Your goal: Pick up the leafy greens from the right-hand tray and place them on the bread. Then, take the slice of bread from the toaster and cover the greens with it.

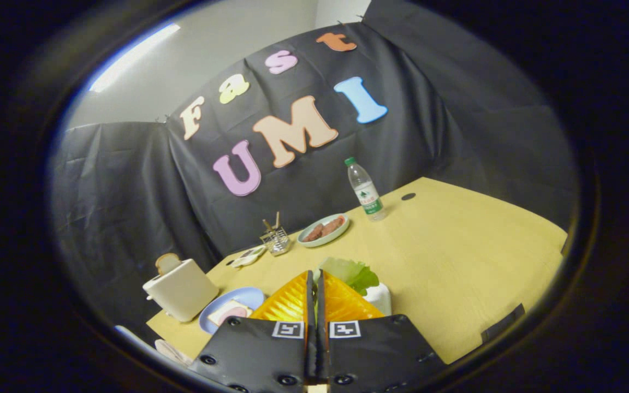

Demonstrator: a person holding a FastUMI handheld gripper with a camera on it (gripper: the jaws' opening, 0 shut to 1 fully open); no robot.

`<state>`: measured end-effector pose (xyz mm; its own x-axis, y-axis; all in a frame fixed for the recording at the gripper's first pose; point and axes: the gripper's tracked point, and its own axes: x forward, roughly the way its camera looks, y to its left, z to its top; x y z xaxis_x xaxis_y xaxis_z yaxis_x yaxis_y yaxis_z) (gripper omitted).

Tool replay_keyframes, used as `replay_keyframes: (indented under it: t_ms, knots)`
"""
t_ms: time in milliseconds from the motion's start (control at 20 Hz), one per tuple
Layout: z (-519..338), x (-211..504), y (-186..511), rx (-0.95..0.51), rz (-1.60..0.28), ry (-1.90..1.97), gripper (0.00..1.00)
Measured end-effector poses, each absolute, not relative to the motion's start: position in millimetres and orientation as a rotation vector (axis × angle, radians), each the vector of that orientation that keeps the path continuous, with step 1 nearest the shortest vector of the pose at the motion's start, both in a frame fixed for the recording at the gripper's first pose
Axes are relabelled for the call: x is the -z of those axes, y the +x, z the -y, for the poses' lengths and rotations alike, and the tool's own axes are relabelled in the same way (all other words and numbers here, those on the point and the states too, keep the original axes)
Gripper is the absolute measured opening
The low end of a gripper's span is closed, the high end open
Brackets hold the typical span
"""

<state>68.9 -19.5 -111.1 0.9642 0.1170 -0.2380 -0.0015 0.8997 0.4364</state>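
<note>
The tongs (315, 284) sit tilted over the near part of the yellow worktop (456, 256), so that the whole scene leans, the worktop rising toward the right. Its two fingers (292, 300) point forward and lie together, with only a thin seam between them; nothing can be seen pinched in that seam, though the tips partly cover what lies behind them.

Just beyond the fingertips, a little to the right, the leafy greens (350, 273) stand up out of a white tray (378, 297); whether the tips touch the leaves cannot be told. Left of the fingers lies a blue plate (249, 297) with a slice of bread (227, 314) on it, topped by something pinkish. Left of the plate stands the cream toaster (181, 289), with a second slice of bread (167, 263) sticking up out of its slot.

Farther back on the worktop are a small wire rack (276, 240) with sticks in it, a small flat dish (249, 255) beside it, and a pale green dish (324, 230) holding brown pieces. A clear water bottle (365, 191) with a green cap stands near the back edge; its label is too small to read. Two square black-and-white markers (288, 329) sit on the body of the tongs.
</note>
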Motion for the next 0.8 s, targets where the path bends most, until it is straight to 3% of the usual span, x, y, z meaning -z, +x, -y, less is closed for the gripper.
replay_keyframes:
  t_ms: [350, 800]
  knots:
    - [-43.5, 59.8, 53.6, -0.195, -0.192, 0.419, 0.03]
    - [-153.7, 55.7, 75.8, -0.337, -0.217, 0.441, 0.03]
